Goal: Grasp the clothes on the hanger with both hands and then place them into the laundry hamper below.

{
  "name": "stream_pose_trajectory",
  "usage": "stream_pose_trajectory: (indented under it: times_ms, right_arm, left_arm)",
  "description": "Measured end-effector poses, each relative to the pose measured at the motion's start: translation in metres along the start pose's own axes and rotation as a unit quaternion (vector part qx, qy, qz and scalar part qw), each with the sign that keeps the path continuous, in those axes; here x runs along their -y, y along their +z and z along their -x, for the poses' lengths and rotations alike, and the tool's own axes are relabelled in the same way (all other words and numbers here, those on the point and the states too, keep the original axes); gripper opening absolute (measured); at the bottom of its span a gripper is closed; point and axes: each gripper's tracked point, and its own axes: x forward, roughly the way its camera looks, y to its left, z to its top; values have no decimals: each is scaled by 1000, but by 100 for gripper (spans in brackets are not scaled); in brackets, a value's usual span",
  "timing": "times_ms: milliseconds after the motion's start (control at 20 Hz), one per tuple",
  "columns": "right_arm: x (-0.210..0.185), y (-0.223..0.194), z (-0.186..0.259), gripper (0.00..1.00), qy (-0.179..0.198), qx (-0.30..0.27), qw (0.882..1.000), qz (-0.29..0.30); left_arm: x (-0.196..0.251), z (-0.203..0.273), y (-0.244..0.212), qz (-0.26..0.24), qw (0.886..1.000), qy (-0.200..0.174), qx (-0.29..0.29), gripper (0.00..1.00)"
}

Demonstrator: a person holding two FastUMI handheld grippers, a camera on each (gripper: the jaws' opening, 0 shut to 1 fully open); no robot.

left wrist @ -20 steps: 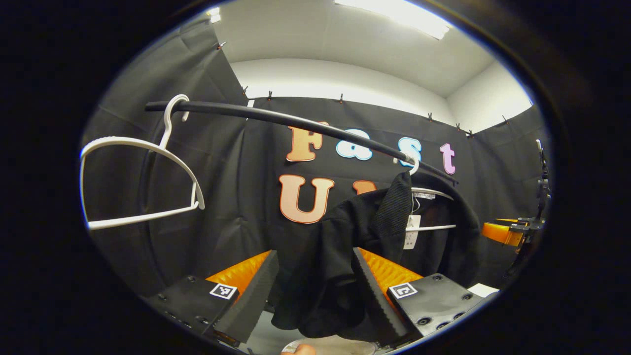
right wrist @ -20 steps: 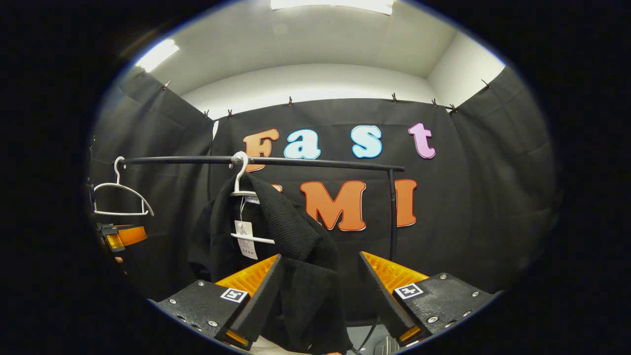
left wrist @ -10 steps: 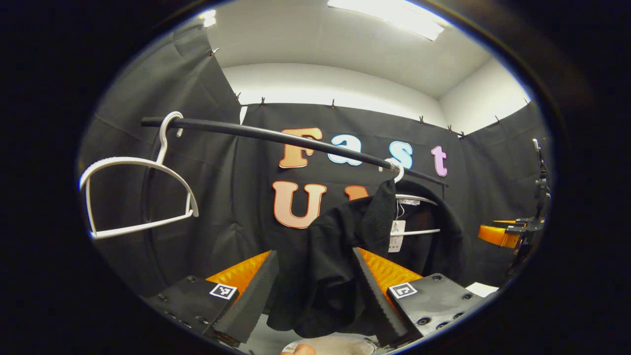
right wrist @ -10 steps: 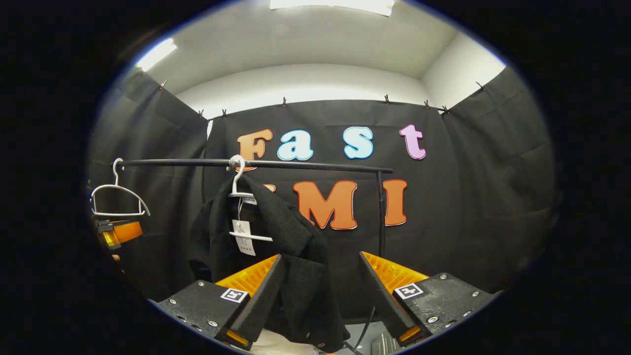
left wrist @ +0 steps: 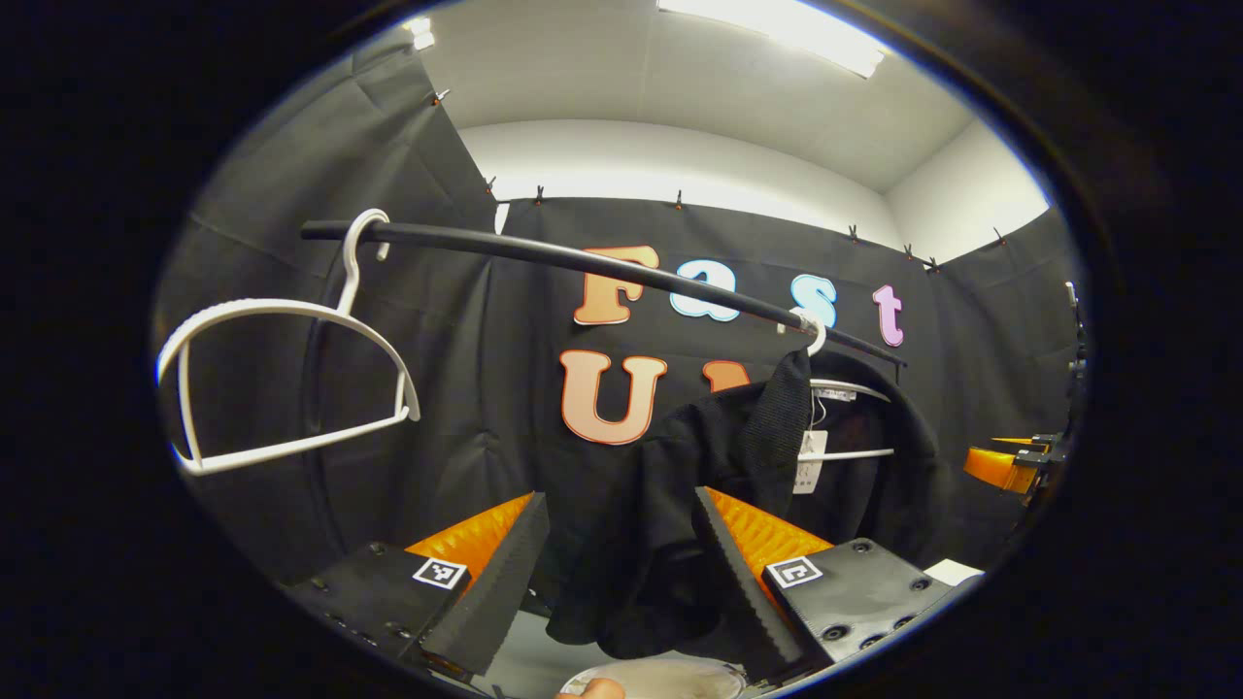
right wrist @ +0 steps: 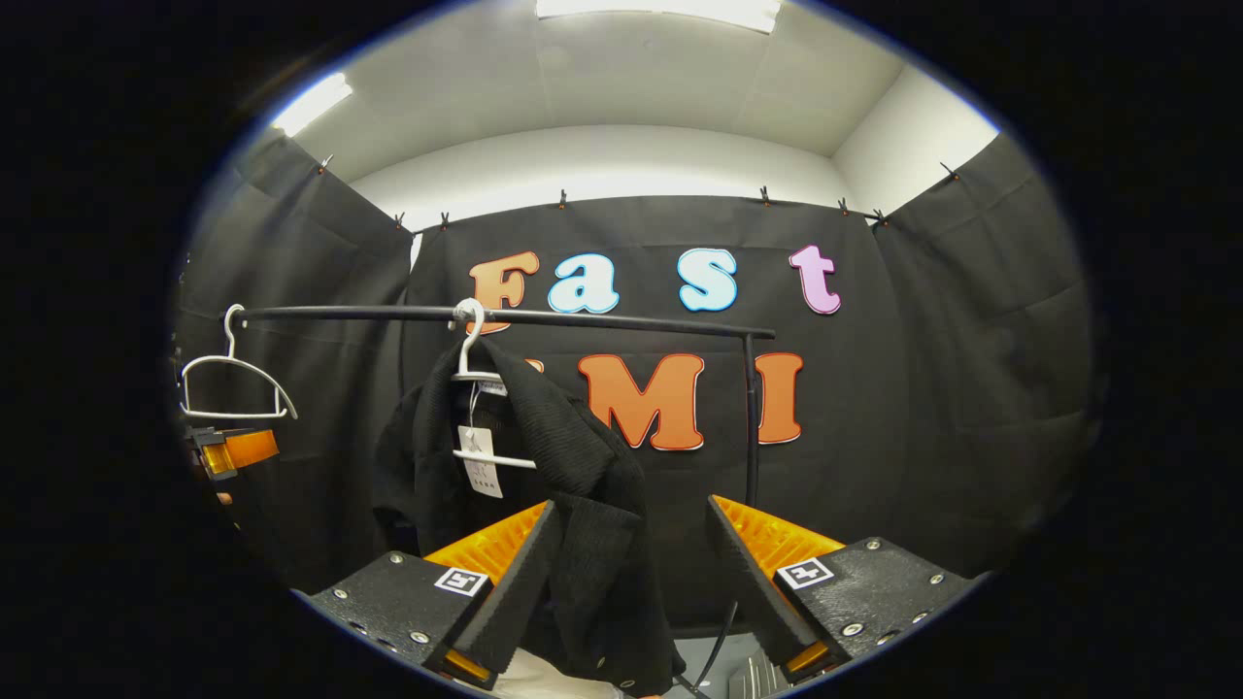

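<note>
Little has shifted; black garment (left wrist: 670,505) still hangs off its hanger (right wrist: 476,374) on the rail (right wrist: 505,316); left gripper (left wrist: 621,573) and right gripper (right wrist: 631,582) fingers spread wide around the cloth, not pinching.

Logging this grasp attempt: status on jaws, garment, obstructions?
Left gripper and right gripper: jaws open, black knit garment between them, unclamped. Garment on white plastic hanger on black rail. Empty white hanger off left.
</note>
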Motion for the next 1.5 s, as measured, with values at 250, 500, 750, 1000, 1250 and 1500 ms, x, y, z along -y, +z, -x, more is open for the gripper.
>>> stream_pose_trajectory:
  times_ms: [250,500,750,1000,1250,1500]
  right_arm:
    - [-18,-20,-16,93,5,-13,1000,-1]
    - [-41,-40,-34,93,16,-33,999,-3]
    - [-47,-71,-61,93,2,-63,998,8]
    - [-35,-94,-88,92,-27,-78,997,15]
    - [-35,-100,-101,77,-15,-78,997,6]
    - [-30,-96,-95,44,4,-73,997,-7]
  left_arm:
    - [1,-1,1,-1,1000,-5,5,96]
    - [-10,3,0,-7,1000,1,6,96]
    - [-16,0,-6,-19,1000,12,4,96]
    - [-16,-3,-13,-15,1000,10,-1,96]
    - [-4,-10,-25,-30,999,7,-9,92]
    - [31,-33,-46,-26,999,-24,-26,96]
